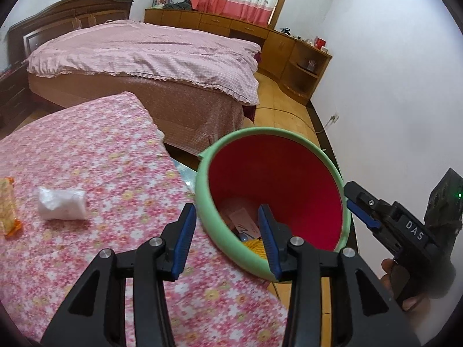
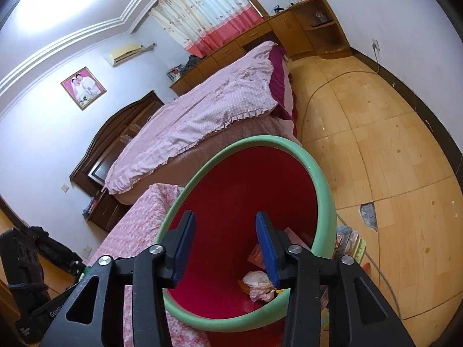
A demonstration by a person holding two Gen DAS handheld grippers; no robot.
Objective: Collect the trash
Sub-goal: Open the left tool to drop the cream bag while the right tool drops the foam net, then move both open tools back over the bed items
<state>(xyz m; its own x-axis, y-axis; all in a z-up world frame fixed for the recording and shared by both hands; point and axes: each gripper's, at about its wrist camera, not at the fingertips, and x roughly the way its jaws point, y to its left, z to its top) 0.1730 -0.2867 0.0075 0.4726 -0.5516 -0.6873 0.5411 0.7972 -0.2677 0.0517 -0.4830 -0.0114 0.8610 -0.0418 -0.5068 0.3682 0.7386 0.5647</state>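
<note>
Trash is sitting in two places: a crumpled white wad [image 1: 62,204] and an orange wrapper [image 1: 8,206] are lying on the floral tablecloth [image 1: 121,173], well to the left of the left gripper [image 1: 228,240], while more scraps are resting at the bottom of the red bin [image 2: 240,202] with its green rim. The left gripper is hovering at the table's edge with jaws parted and nothing between them, one finger over the cloth and the other over the bin's mouth. The right gripper [image 2: 228,247] is pointing down into the bin, its jaws standing apart and empty, above a pale crumpled piece [image 2: 257,284], possibly tissue. A hand [image 1: 405,286] is gripping the right tool beside the bin.
</note>
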